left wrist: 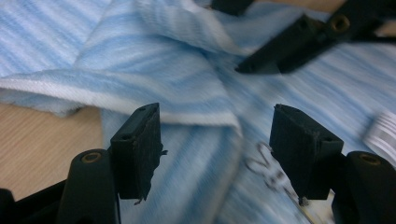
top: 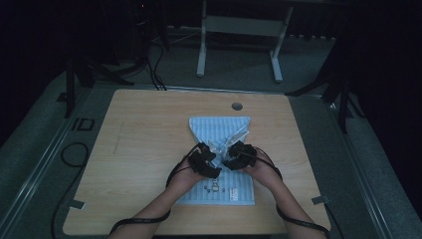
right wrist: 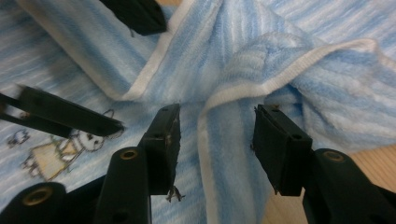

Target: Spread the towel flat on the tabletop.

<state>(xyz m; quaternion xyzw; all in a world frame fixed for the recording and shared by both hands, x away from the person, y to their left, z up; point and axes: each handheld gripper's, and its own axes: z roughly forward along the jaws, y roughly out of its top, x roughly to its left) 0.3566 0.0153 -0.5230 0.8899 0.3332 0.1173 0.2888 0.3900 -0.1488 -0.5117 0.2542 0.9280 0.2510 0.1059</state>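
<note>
Folding our striped towel (top: 219, 130) on the bench (top: 144, 144).
Left hand-held gripper (left wrist: 217, 140) and right hand-held gripper (right wrist: 217, 144) both released, jaws straddling towel folds.

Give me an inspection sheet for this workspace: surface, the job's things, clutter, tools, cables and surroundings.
Surface: wooden table with a round hole near its far edge.
Job's things: blue striped towel, both side edges folded in toward the middle, small printed figure near its near end.
Clutter: nothing seen.
Tools: left tool and right tool both open, jaws straddling folded towel edges, pads not pressing.
Cables: a black cable trails from each tool; more cables lie on the floor.
Surroundings: dark room, grey floor, white table frame beyond.
</note>
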